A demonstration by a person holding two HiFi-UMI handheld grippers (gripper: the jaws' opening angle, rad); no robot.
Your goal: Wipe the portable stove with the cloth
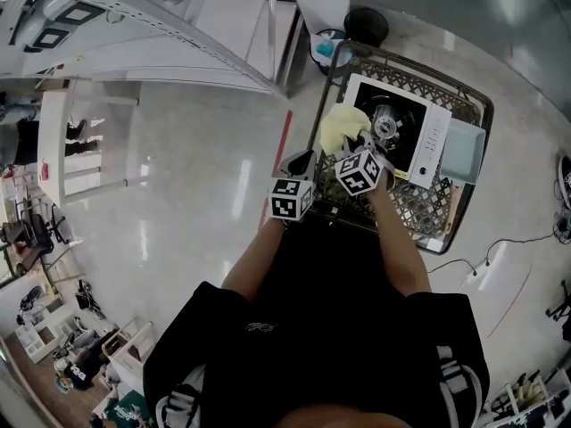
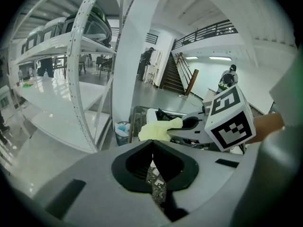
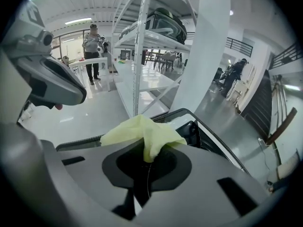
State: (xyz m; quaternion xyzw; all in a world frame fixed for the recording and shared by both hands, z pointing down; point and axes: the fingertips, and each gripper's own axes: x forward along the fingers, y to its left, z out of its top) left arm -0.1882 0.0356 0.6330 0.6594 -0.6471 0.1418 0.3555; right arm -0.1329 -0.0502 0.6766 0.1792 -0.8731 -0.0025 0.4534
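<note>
Polished hall floor, wire basket (image 1: 419, 205); right tool (image 3: 147, 161) clamps the yellow cloth (image 3: 142, 130); the portable stove (image 1: 412, 125) lies just ahead, below its tips; left tool (image 2: 152, 144), closed and empty, sits farther back.

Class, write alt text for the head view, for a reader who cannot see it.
From above, the right gripper holds a yellow cloth at the edge of a white portable stove on a wire-mesh cart. The left gripper is alongside, shut.

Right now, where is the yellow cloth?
In the head view the yellow cloth is pinched in the right hand-held gripper, at the left edge of the white portable stove that sits in the wire basket.
</note>
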